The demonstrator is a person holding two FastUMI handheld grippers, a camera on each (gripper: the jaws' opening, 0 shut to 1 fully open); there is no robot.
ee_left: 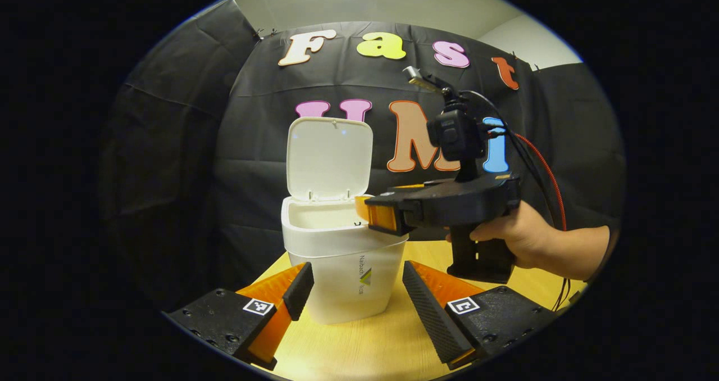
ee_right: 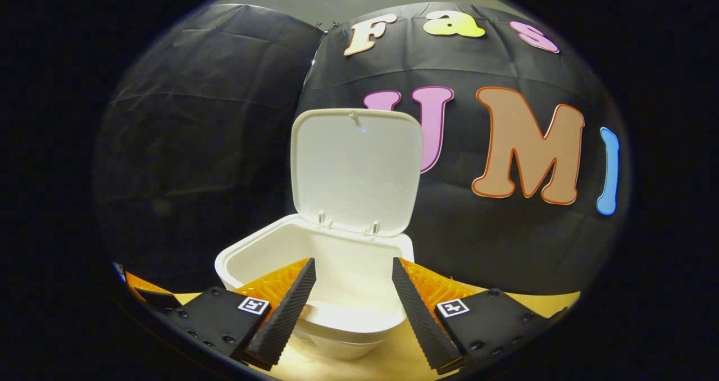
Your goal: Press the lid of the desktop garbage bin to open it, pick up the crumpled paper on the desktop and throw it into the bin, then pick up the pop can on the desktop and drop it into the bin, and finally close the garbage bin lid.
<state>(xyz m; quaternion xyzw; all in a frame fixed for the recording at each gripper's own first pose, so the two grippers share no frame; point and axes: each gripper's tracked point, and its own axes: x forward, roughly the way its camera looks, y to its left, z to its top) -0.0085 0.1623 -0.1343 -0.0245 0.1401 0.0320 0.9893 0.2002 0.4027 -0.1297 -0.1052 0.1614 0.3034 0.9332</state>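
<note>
Both grippers are empty with their jaws spread wide: my right gripper (ee_right: 354, 296) hangs above the front rim of the white desktop bin (ee_right: 314, 257), and from the left gripper view I see it (ee_left: 375, 215) poised right at the bin's (ee_left: 342, 268) open mouth, my hand (ee_left: 517, 237) on its grip. My left gripper (ee_left: 355, 291) waits low over the wooden desktop (ee_left: 365, 347), jaws apart, the bin standing just beyond its fingertips. The lid (ee_right: 356, 170) stands upright on its rear hinge, so the bin is open. I cannot see any crumpled paper or pop can on the desktop from either camera, and the bin's interior is too washed out to tell what lies in it; my guess is that closing the lid is near. The risk I see is the right gripper's cables (ee_left: 539, 162) or fingers catching the rim as I pull back, which could tip or slide such a light bin. Pushing the tall lid down off-centre could also shove the bin backward instead of latching it.
</note>
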